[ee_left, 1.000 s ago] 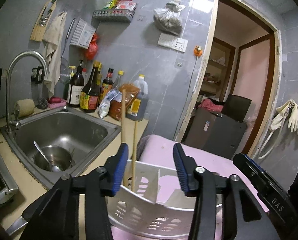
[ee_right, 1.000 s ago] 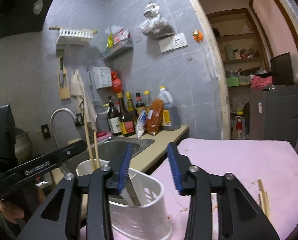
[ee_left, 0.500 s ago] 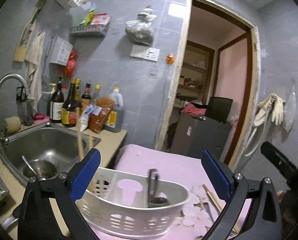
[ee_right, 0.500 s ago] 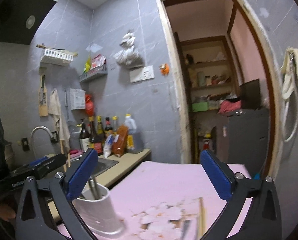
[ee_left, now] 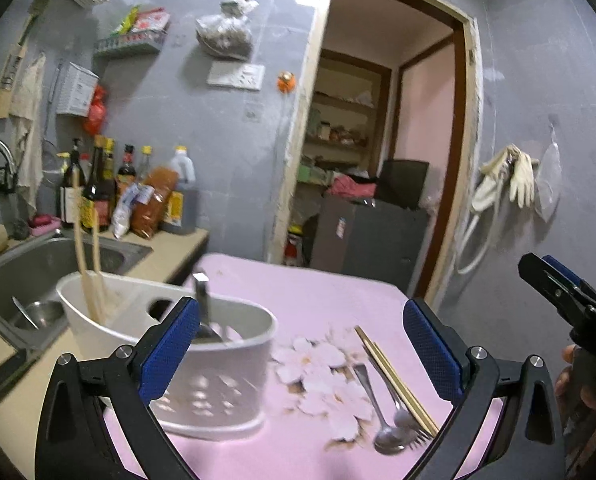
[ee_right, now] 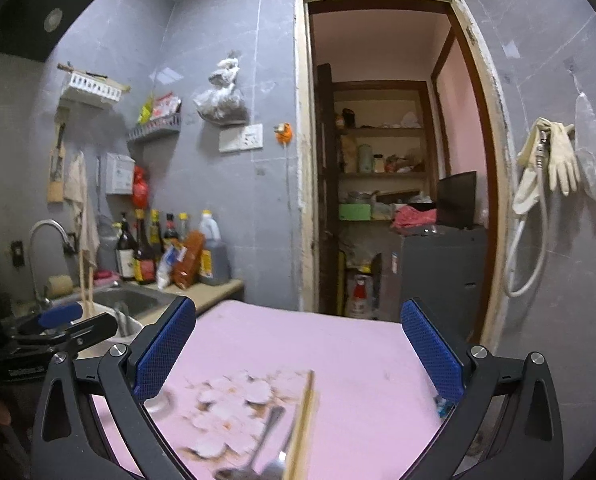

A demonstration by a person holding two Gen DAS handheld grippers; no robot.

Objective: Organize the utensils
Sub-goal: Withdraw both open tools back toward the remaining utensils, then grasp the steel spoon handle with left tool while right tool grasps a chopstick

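Note:
A white utensil caddy (ee_left: 217,364) stands on the pink table (ee_left: 318,296). It holds two wooden chopsticks (ee_left: 85,264) and a metal utensil (ee_left: 203,312). Loose chopsticks (ee_left: 394,376), spoons (ee_left: 382,412) and a fork lie on the table to its right. My left gripper (ee_left: 302,352) is open and empty above them. My right gripper (ee_right: 298,356) is open and empty, over the loose chopsticks (ee_right: 302,420) and spoons (ee_right: 265,440). The caddy's rim (ee_right: 131,326) shows at the left of the right wrist view.
A steel sink (ee_left: 37,272) with a bowl lies left of the table. Sauce bottles (ee_left: 109,196) stand on the counter behind. A doorway (ee_left: 378,140) and a dark cabinet (ee_left: 370,236) are beyond the table. Gloves (ee_left: 510,180) hang on the right wall.
Both grippers have opened wide and pulled back from the caddy. Both views have swung right, and the loose utensils on the table have come into view.

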